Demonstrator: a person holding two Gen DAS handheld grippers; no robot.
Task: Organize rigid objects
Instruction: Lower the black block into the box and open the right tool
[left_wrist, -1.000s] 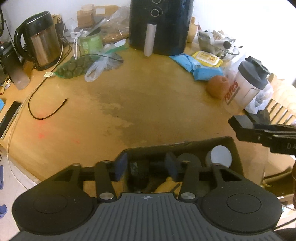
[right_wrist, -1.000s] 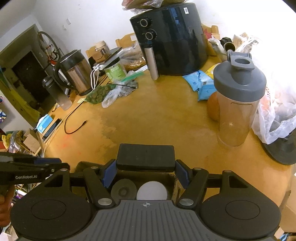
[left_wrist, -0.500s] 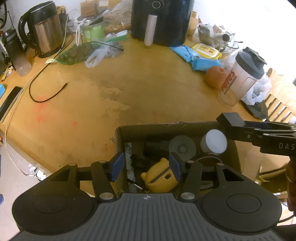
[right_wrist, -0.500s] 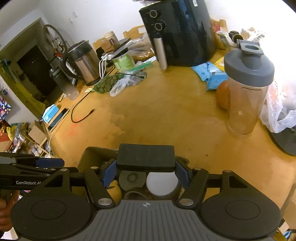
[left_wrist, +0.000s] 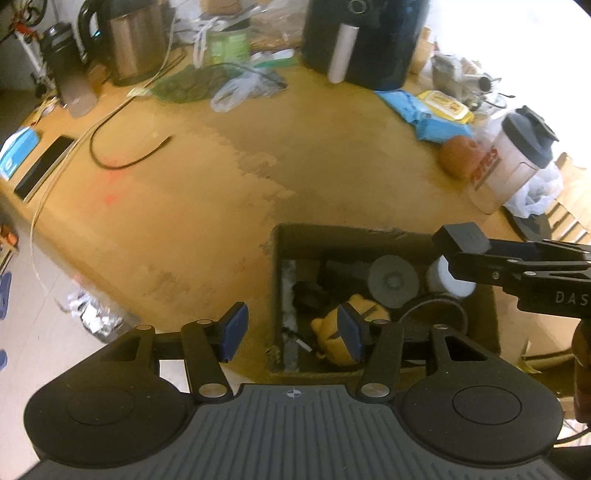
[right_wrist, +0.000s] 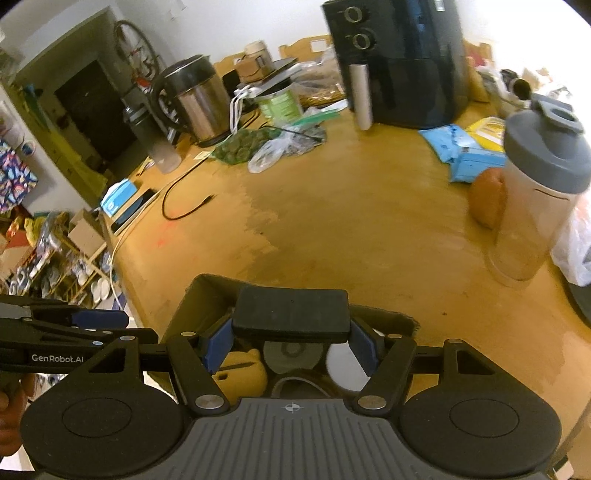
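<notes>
An open cardboard box (left_wrist: 354, 236) stands on the wooden table near its front edge. Inside lie a yellow bear-shaped toy (left_wrist: 327, 334), a grey round lid (left_wrist: 393, 280), a white round piece (left_wrist: 443, 284) and dark items. My right gripper (right_wrist: 291, 332) is shut on a black rectangular block (right_wrist: 291, 310), which hangs over the box's far wall (right_wrist: 207, 291). In the left wrist view the block (left_wrist: 461, 238) sits above the box's far right corner. My left gripper (left_wrist: 291, 330) is open, straddling the box's left wall without pressing it.
A black air fryer (left_wrist: 364, 37), a steel kettle (left_wrist: 133, 40), bags and blue packets (left_wrist: 428, 114) crowd the back. A shaker bottle (left_wrist: 513, 162) and an orange ball (left_wrist: 458, 155) stand right. A black cable (left_wrist: 129, 155) and a phone (left_wrist: 44, 168) lie left.
Both grippers have drifted sideways and rolled a little. More of the box's inside shows, and the box sits further right in the left wrist view. The right gripper keeps its block.
</notes>
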